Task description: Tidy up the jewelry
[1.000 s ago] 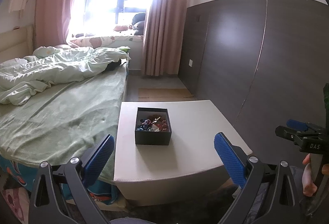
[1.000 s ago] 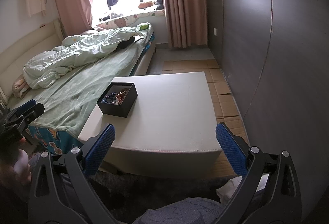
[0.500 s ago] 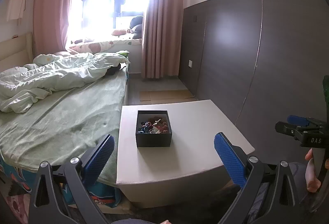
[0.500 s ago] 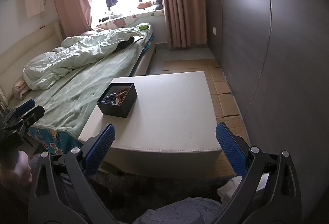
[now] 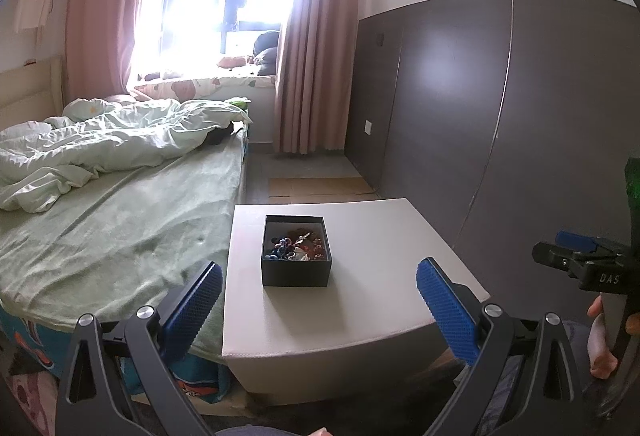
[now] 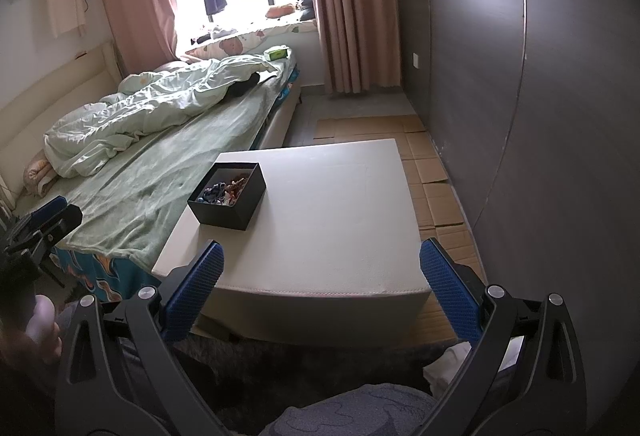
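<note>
A black open box [image 5: 296, 252] [image 6: 227, 194] holding a tangle of coloured jewelry [image 5: 296, 246] [image 6: 223, 190] sits on a low white table [image 5: 360, 300] [image 6: 332, 220], toward its left side. My left gripper [image 5: 318, 300] hangs open in front of the table's near edge, well short of the box, with nothing between its blue pads. My right gripper [image 6: 320, 276] is open too, over the table's front edge, to the right of the box. Each gripper also shows at the edge of the other's view, held by a hand.
A bed [image 5: 100, 220] with a green sheet and a rumpled duvet butts against the table's left side. A dark panelled wall [image 6: 540, 95] runs along the right. Flattened cardboard [image 6: 432, 171] covers the floor between table and wall. A dark rug lies under me.
The left wrist view has tilted upward a little, so the table and box sit slightly lower and nearer. The right gripper has barely moved. Both stay open.
</note>
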{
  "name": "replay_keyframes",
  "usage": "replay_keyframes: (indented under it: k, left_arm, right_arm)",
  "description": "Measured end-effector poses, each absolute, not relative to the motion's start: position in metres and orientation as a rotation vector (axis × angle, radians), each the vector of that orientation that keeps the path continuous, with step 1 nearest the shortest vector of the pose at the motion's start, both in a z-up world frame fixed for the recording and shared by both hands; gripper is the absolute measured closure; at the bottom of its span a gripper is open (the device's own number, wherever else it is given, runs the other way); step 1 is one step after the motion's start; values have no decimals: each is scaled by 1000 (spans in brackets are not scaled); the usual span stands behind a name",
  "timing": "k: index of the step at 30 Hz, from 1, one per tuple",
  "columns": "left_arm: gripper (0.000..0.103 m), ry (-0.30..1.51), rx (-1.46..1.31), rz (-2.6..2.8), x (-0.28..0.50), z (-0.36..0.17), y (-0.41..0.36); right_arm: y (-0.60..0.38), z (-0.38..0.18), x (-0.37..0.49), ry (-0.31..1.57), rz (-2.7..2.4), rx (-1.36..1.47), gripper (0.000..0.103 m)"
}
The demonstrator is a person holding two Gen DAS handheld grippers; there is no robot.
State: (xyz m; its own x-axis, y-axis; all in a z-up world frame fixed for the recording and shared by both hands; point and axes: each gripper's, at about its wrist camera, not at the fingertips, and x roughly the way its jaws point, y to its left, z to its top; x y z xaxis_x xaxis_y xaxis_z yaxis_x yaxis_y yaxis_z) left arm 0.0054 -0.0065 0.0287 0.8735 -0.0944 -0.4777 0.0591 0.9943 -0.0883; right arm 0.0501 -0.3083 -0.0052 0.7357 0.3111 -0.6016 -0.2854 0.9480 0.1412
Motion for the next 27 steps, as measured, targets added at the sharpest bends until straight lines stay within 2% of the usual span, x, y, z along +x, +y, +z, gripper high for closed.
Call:
replay_keyframes:
  k: [27]
  left_arm:
    - [9, 504, -94, -106, 3, 28, -1]
  right_arm:
    - [-310, -3, 50, 674, 324, 42, 5]
